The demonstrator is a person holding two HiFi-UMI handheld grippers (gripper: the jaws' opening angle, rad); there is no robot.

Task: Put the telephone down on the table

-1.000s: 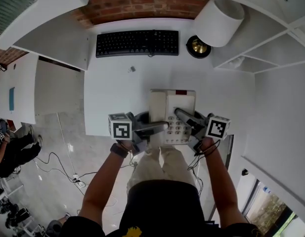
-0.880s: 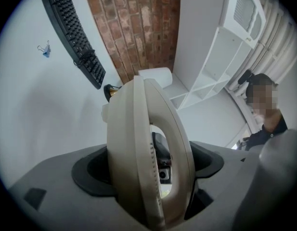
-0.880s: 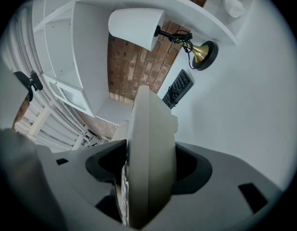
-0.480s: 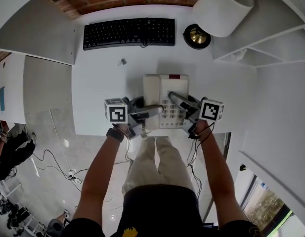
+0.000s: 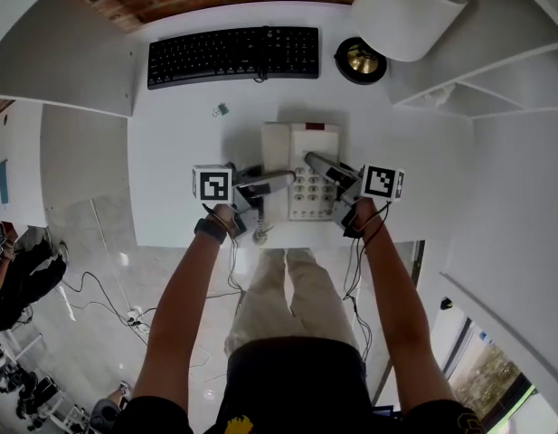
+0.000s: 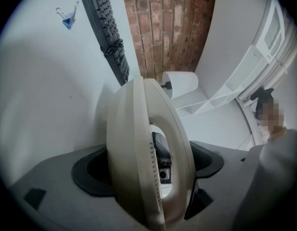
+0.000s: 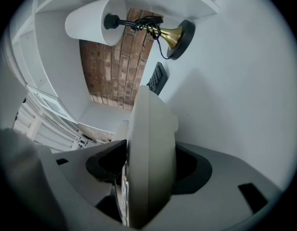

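Telephone [image 5: 307,199], beige with keypad, clamped by left gripper [image 5: 284,181] and right gripper [image 5: 313,162], perhaps touching table [image 5: 184,152].

Person wears a black top [image 5: 297,378] with a small yellow mark [image 5: 238,423], beige trousers [image 5: 279,297] and a dark wristband [image 5: 209,231] on the left wrist. Left gripper [image 5: 280,181] and right gripper [image 5: 316,164] have grey fingers [image 6: 52,186] with black recesses. Each carries a white cube [image 5: 212,184] printed with black square markers. Black cables [image 5: 358,242] run beside the right wrist.
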